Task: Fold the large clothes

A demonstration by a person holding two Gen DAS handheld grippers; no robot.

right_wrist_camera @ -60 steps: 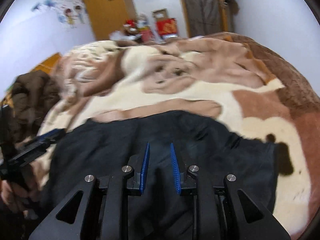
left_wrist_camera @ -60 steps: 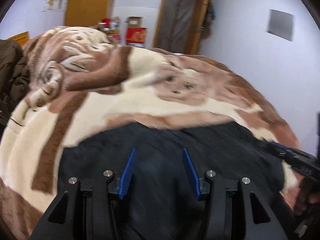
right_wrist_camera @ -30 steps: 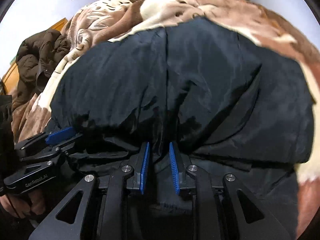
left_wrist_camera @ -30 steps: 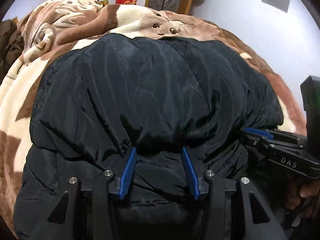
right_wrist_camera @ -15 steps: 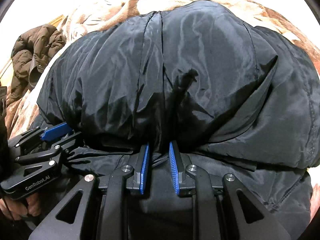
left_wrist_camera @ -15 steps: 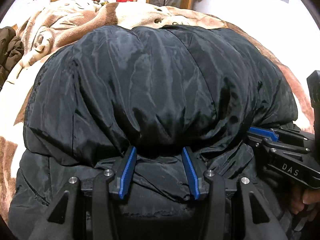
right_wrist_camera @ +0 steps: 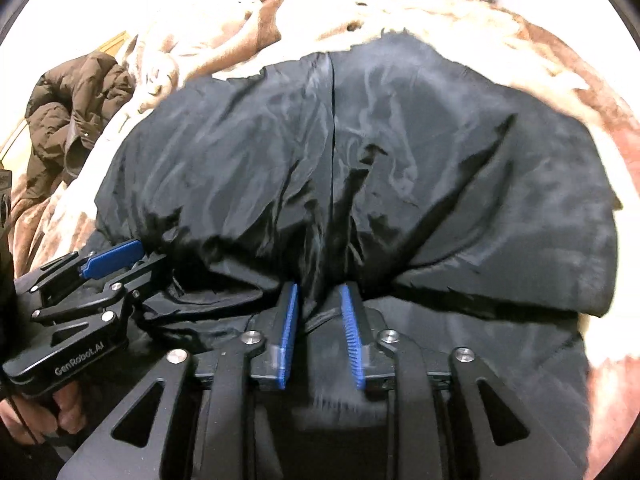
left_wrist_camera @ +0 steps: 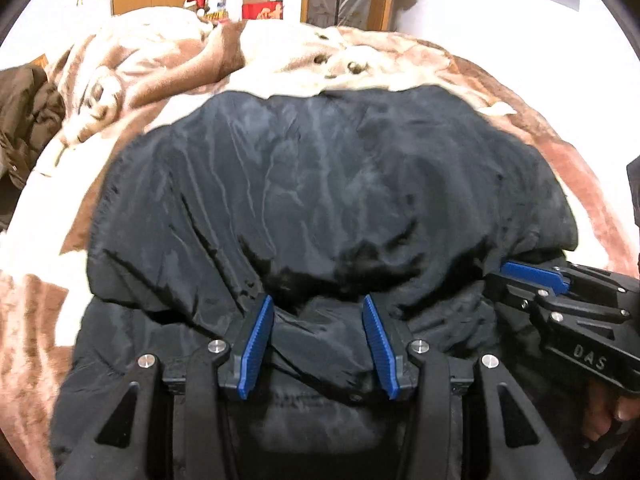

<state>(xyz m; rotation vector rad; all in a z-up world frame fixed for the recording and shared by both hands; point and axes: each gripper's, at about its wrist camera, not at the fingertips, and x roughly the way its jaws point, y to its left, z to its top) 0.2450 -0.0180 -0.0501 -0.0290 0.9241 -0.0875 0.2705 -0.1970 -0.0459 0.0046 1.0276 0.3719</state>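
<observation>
A black padded jacket (left_wrist_camera: pixel 320 184) lies folded over on itself on a brown and cream blanket (left_wrist_camera: pixel 160 60), its doubled edge nearest me. My left gripper (left_wrist_camera: pixel 316 304) is shut on a thick bunch of that edge, which fills the gap between the blue pads. In the right wrist view the same jacket (right_wrist_camera: pixel 360 160) spreads ahead. My right gripper's (right_wrist_camera: pixel 319 288) jaws are opening: a thin pleat of fabric stands between the pads, which no longer press it. Each gripper shows at the other view's side, the right gripper (left_wrist_camera: pixel 532 276) and the left gripper (right_wrist_camera: pixel 112 260).
A brown coat (right_wrist_camera: pixel 72 112) is heaped at the bed's left edge. Boxes and a red carton (left_wrist_camera: pixel 262 8) stand by a wooden door at the far wall. A hand (right_wrist_camera: pixel 60 412) holds the left gripper's handle. Blanket shows beyond and to the right of the jacket.
Both grippers have drawn back and up a little, so more blanket shows beyond the jacket. The right pads have spread apart off the fabric. The left grip is unchanged.
</observation>
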